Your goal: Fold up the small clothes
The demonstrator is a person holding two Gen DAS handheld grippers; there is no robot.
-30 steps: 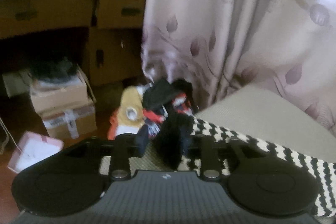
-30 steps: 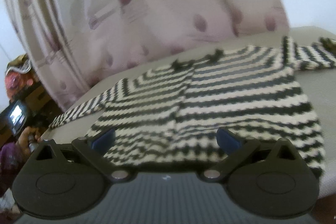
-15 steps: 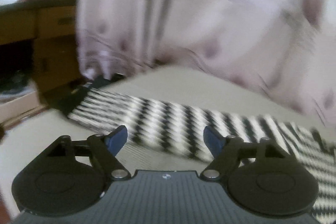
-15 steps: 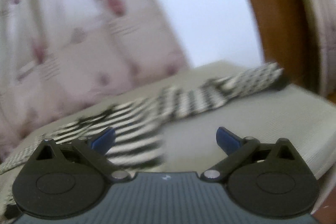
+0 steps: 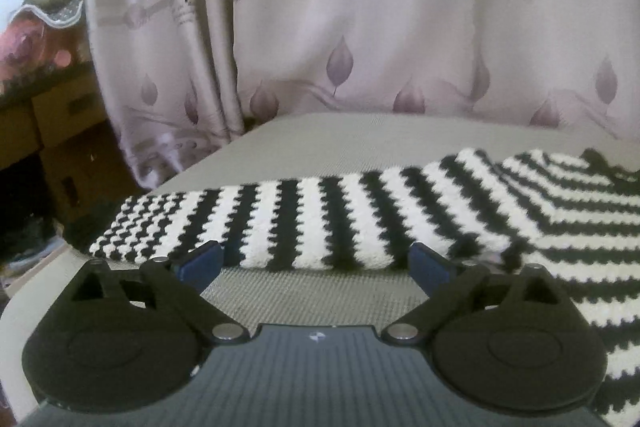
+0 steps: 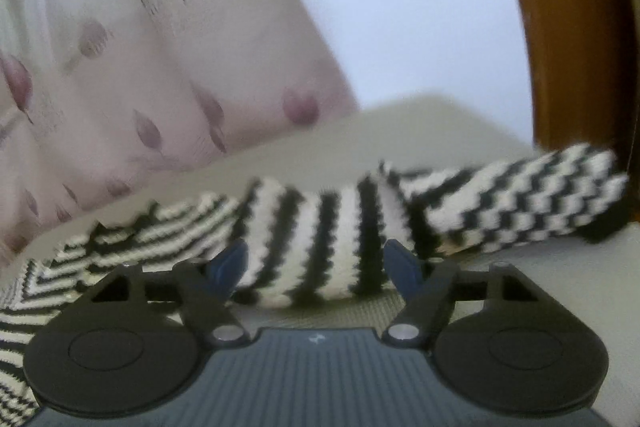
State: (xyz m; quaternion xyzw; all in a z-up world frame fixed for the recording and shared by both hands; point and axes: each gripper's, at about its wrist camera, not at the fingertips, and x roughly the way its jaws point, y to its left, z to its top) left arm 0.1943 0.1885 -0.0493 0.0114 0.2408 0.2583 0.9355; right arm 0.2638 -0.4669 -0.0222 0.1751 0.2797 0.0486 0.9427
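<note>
Black-and-white striped knit sweater (image 5: pixel 360 223) lies spread flat across mid-frame on the grey woven bed (image 5: pixel 320 135), left hand-held gripper (image 5: pixel 316 261) just opened wide before one sleeve, right hand-held gripper (image 6: pixel 316 263) closing around the other sleeve (image 6: pixel 320 247), probably to fold both inward.

Each gripper, left (image 5: pixel 316 261) and right (image 6: pixel 316 263), has a ribbed grey body with a small white mark, two round black discs, black linkage arms with silver screws, and blue fingertips (image 5: pixel 202 259).
</note>
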